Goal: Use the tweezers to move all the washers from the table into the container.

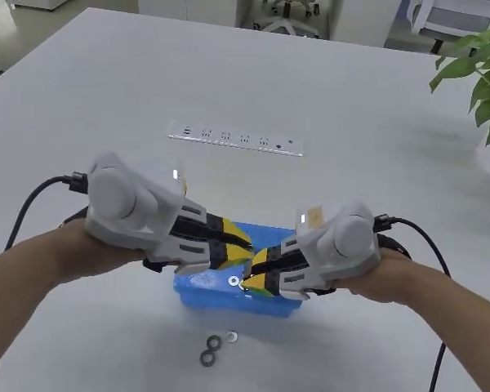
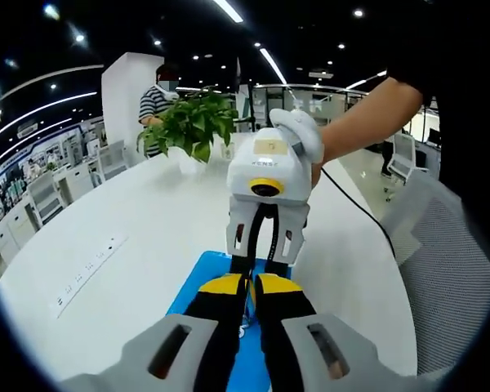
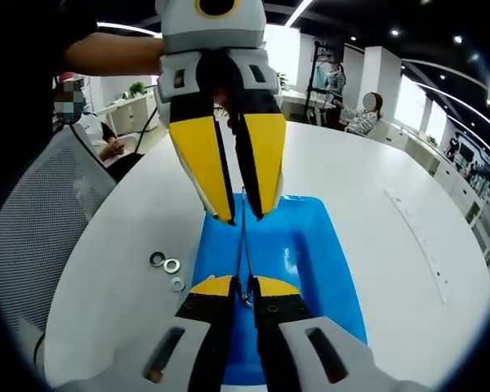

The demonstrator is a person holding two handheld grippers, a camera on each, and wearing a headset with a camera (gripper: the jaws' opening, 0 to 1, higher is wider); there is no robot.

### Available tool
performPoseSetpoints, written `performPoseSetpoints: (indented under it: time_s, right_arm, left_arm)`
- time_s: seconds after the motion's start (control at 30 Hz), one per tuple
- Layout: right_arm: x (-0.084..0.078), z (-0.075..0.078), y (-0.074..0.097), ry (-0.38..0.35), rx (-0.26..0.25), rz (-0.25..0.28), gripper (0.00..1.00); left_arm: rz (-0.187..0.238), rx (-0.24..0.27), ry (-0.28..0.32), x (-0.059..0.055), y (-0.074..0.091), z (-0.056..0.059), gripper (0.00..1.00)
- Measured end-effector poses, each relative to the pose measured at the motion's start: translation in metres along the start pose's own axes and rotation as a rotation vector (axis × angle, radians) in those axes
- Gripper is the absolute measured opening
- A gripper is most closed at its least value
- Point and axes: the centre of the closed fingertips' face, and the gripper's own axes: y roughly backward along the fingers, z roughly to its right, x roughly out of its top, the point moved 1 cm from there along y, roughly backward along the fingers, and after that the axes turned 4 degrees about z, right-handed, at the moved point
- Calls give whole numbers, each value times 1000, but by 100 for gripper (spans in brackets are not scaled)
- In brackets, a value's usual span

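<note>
Three washers [image 3: 172, 265] on table [image 3: 376, 163], near right hand-held gripper [image 3: 243, 286]

You're in an open-plan office: desk rows [image 2: 41, 192] at left, mesh chair [image 2: 445, 278] right, strip lights [image 2: 271, 64] overhead.

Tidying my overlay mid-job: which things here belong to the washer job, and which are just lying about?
Job: tweezers, washers, blue container, left tongs, right tongs.
Lying about: power strip, plant.

Four silver metal ring washers [image 3: 172, 265]; one blue plastic container [image 3: 310, 245]; one pair of thin metal tweezers [image 3: 244, 237]; two hand-held grippers, left [image 2: 251, 282] and right [image 3: 243, 286].
</note>
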Motion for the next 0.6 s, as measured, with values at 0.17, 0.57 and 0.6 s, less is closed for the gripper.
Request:
performPoseSetpoints:
  time_s: [0.17, 0.57, 0.6]
  right_arm:
    - [0, 0, 1, 0, -2, -3, 11]
    - [3, 1, 3, 1, -23, -3, 16]
    - [3, 1, 3, 0, -24, -2, 18]
  left_arm:
    - [-3, -4, -13, -2, -1, 1, 6]
    - [-5, -2, -20, -4, 0, -1, 5]
    - [-7, 0, -23, -5, 0, -1, 5]
